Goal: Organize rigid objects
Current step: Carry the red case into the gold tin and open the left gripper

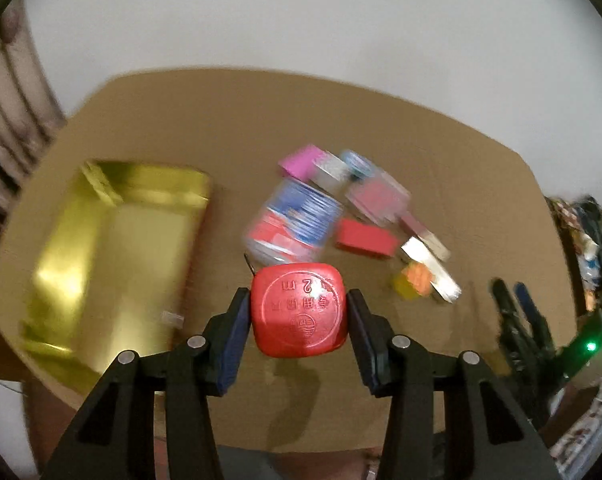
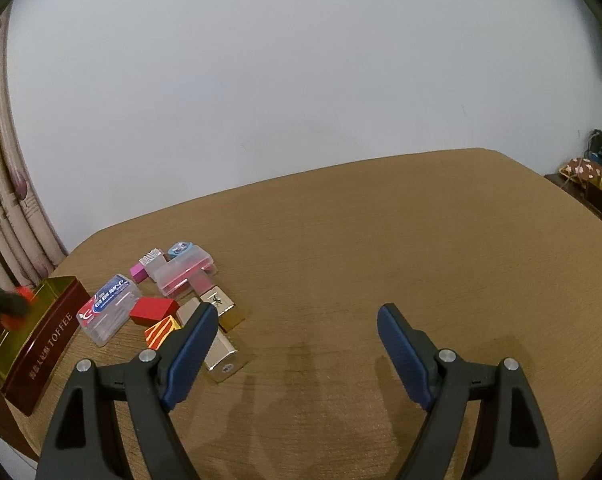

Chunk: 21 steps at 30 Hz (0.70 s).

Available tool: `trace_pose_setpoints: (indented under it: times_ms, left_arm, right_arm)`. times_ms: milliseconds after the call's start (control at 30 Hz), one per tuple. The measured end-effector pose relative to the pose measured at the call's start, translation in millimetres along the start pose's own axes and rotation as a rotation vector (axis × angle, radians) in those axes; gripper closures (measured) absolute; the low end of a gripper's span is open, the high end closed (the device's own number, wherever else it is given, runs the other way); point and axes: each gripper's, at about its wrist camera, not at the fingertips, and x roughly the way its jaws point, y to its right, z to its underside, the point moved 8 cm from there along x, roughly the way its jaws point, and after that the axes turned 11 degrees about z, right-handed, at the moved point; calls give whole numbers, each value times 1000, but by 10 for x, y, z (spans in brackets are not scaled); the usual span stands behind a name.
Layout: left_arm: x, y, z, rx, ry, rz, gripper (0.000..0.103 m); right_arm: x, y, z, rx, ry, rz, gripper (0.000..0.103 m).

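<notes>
My left gripper (image 1: 299, 312) is shut on a red tape measure (image 1: 299, 310) and holds it above the table, just right of a gold tin tray (image 1: 113, 248). From the right wrist view the tin (image 2: 41, 344) has a dark red side marked TOFFEE, with the tape measure (image 2: 19, 306) over it. A pile of small objects lies to the tin's right: a clear plastic box with a blue and red label (image 2: 109, 310), a red block (image 2: 153, 311), a pink block (image 2: 137, 272), a striped cube (image 2: 161, 332) and a silver bar (image 2: 223, 358). My right gripper (image 2: 297, 324) is open and empty, right of the pile.
The round tan table (image 2: 381, 260) stands against a white wall. A curtain (image 2: 5, 220) hangs at the left. Cluttered shelves (image 2: 597, 176) stand at the far right. A clear pink case (image 2: 185, 272) and a mahjong tile on a gold block (image 2: 223, 304) lie in the pile.
</notes>
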Motion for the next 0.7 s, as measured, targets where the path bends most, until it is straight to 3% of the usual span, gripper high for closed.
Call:
trace_pose_setpoints:
  times_ms: [67, 267, 433, 700]
  left_arm:
    - [-128, -401, -159, 0, 27, -88, 59]
    - [70, -1342, -494, 8, 16, -263, 59]
    - [315, -1746, -611, -7, 1, -263, 59]
    - [671, -1983, -658, 4, -20, -274, 59]
  right_arm:
    - [13, 0, 5, 1, -6, 0, 19]
    - [33, -9, 12, -6, -10, 3, 19]
    - [54, -14, 28, -15, -25, -2, 19]
    - [50, -59, 41, -35, -31, -34, 19]
